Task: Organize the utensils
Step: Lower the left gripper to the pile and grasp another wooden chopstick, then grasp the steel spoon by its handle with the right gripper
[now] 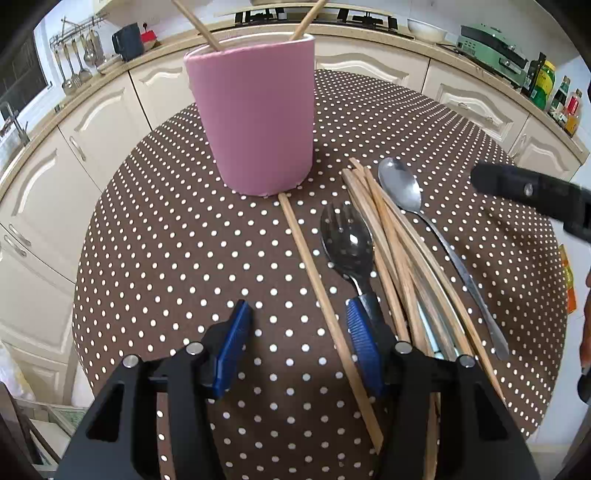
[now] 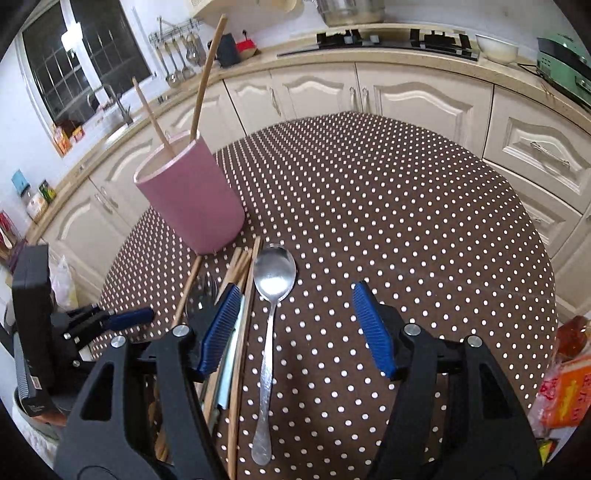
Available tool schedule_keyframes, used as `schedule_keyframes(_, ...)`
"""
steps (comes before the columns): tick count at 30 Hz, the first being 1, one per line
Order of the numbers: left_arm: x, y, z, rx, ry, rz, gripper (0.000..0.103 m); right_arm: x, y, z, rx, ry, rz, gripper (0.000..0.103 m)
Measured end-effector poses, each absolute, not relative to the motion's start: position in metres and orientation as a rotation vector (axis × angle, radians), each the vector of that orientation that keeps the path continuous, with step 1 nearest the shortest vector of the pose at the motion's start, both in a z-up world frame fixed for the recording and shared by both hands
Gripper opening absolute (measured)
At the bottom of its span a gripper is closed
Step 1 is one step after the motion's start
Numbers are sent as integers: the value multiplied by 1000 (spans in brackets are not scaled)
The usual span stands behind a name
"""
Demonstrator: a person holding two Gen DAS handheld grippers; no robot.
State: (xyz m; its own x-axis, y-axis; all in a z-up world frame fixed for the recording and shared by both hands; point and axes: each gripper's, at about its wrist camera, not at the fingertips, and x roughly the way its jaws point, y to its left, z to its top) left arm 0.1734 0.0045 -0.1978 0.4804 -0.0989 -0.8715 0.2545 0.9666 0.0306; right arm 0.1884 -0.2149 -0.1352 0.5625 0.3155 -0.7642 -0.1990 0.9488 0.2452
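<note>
In pink cup [image 1: 255, 114] — 2 chopsticks [image 1: 308, 20]

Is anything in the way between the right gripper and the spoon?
Nothing visible. The right gripper is open, and the spoon lies on the table right between its fingers. The chopsticks lie beside the spoon on its left, by the left finger, not across it.

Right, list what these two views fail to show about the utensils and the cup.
- Inside of the pink cup: the left wrist view looks at its wall, so only two chopsticks poking out show.
- Spork handle: hidden behind the left gripper finger.
- Near ends of the chopstick pile: covered by the right gripper body.
- Count of piled chopsticks: overlapped, cannot tell.
- Pale flat item in the pile: mostly covered, unidentifiable.
</note>
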Motion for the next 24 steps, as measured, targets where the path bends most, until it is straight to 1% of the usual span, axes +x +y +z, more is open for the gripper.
schedule_keyframes(3, 174, 6, -198, 154, 1048, -214, 53, 193, -208, -140, 82, 984, 296, 63)
schedule_keyframes(6, 173, 13, -198, 140, 1041, -194, 38, 196, -202, -148, 44, 1043, 303, 63)
schedule_keyframes(8, 176, 19, -196, 132, 1041, -175, 19, 200, -195, -153, 23, 1088, 315, 63)
schedule_keyframes(10, 176, 25, -196, 118, 1040, -161, 11, 203, -188, -157, -11, 1131, 320, 63)
schedule_keyframes(11, 177, 28, -195, 109, 1041, -157, 9, 205, -184, -159, -35, 1154, 319, 63)
schedule_keyframes(12, 177, 33, -195, 80, 1044, -158, 8, 207, -179, -159, -56, 1168, 317, 62)
schedule_keyframes(14, 178, 37, -195, 57, 1045, -148, 6, 212, -172, -161, -74, 1200, 320, 51)
schedule_keyframes(15, 177, 38, -196, 50, 1043, -144, 6, 214, -169, -161, -80, 1220, 324, 49)
schedule_keyframes(16, 175, 40, -196, 39, 1039, -141, 6, 216, -165, -161, -105, 1235, 324, 44)
schedule_keyframes(18, 173, 45, -196, 20, 1037, -135, 6, 220, -156, -162, -159, 1256, 308, 41)
schedule_keyframes(19, 172, 48, -195, 2, 1032, -135, 6, 221, -152, -162, -172, 1264, 308, 35)
schedule_keyframes(21, 173, 51, -193, -21, 1025, -138, 6, 224, -145, -163, -199, 1283, 309, 32)
schedule_keyframes(22, 173, 54, -192, -38, 1024, -140, 6, 226, -142, -163, -208, 1288, 308, 27)
schedule_keyframes(24, 171, 57, -190, -61, 1020, -147, 6, 229, -135, -164, -228, 1291, 308, 22)
